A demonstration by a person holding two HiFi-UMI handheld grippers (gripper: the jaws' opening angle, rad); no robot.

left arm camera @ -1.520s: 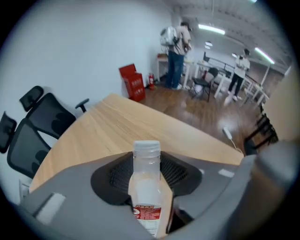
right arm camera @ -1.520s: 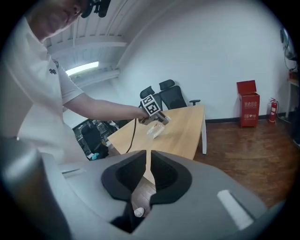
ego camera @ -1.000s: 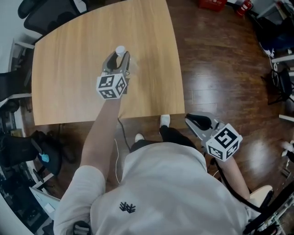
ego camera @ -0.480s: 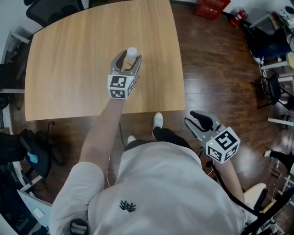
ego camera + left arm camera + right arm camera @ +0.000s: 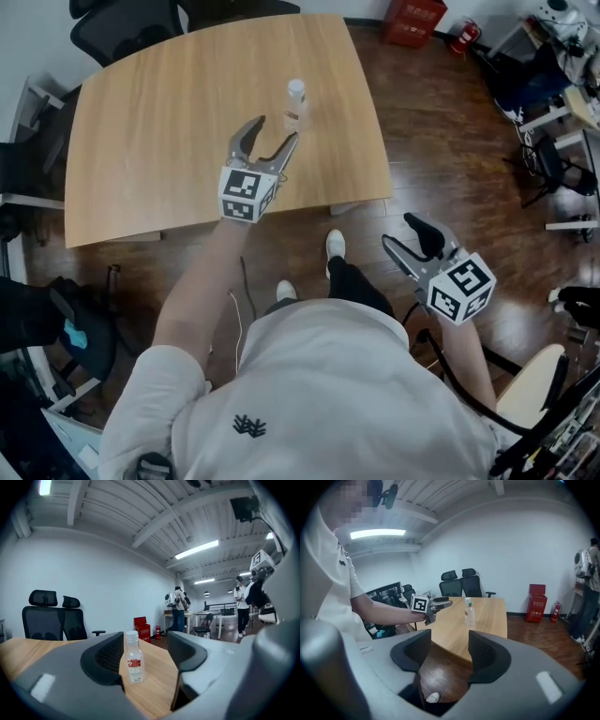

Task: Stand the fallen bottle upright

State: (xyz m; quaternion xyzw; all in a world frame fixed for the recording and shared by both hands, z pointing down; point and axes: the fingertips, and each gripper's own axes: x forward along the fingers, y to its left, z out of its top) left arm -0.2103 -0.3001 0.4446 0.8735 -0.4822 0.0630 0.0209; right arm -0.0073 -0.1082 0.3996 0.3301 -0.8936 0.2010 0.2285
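Observation:
A clear plastic bottle (image 5: pixel 296 103) with a white cap and a small red-and-white label stands upright on the wooden table (image 5: pixel 159 141), near its right side. My left gripper (image 5: pixel 275 133) hovers just short of the bottle, open, with nothing between its jaws. In the left gripper view the bottle (image 5: pixel 133 657) stands apart beyond the gap of the left gripper (image 5: pixel 145 653). My right gripper (image 5: pixel 401 234) hangs over the floor off the table's near right corner; its jaws are opening and hold nothing. The right gripper view shows the bottle (image 5: pixel 469 612) and left gripper (image 5: pixel 440 604) far ahead.
Black office chairs (image 5: pixel 122 28) stand behind the table's far edge. A red crate (image 5: pixel 412 19) sits on the dark wood floor at the back right. A pale chair seat (image 5: pixel 536 384) is at the lower right. More desks and people stand in the distance (image 5: pixel 178 611).
My left gripper has let go of the bottle and drawn back toward me, leaving it upright on the table. The right gripper's jaws have spread apart.

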